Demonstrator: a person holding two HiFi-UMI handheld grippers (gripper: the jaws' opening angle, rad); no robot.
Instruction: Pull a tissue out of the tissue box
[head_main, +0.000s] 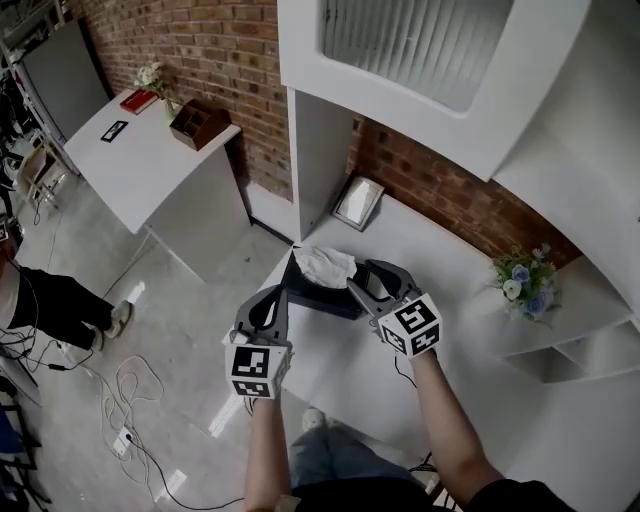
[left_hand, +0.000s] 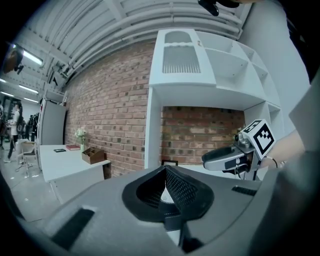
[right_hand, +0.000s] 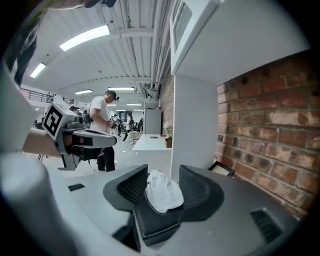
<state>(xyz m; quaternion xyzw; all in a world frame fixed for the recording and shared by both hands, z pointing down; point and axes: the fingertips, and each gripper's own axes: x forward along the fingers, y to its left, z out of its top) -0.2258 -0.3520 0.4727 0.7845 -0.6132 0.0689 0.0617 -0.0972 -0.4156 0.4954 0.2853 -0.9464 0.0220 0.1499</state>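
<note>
Left gripper (left_hand: 166, 172) clenched, jaw tips drawn together; I read a black stitched edge of the tissue box (head_main: 320, 298) pinched low between them; right gripper (right_hand: 162, 186) released, jaws apart either side of the white tissue (right_hand: 161, 192); tissue sticks up out of the box top; box sits on the white table (head_main: 440, 250), between my two grippers.

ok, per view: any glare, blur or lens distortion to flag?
Head view: even light, mostly sharp, bright reflections on the glossy floor. Left gripper view: heavy fisheye, black corners, brick wall bowed, near jaws soft. Right gripper view: same fisheye, ceiling lights blown out, tissue bright but its folds readable.
</note>
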